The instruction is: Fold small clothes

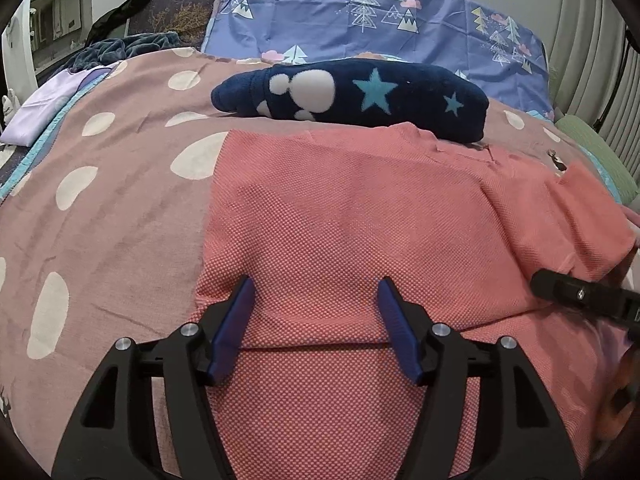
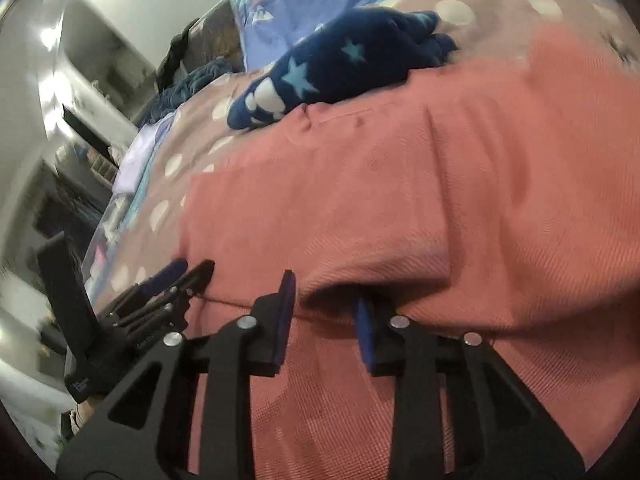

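A coral-pink knit garment (image 1: 352, 220) lies spread on the bed, its near part folded over itself; it also fills the right wrist view (image 2: 400, 184). My left gripper (image 1: 316, 286) is open, its blue-padded fingers resting on the garment's folded near edge. My right gripper (image 2: 326, 292) is open over the garment's near fold, with cloth bulging over the right fingertip; this view is blurred. The right gripper's black body (image 1: 580, 296) shows at the right edge of the left wrist view. The left gripper (image 2: 172, 280) shows at the left of the right wrist view.
A folded navy fleece garment with stars (image 1: 352, 98) lies just beyond the pink one, also seen in the right wrist view (image 2: 352, 64). The bed has a pink polka-dot cover (image 1: 100, 208). A blue tree-print pillow (image 1: 380, 12) is behind. A lilac cloth (image 1: 44, 110) lies far left.
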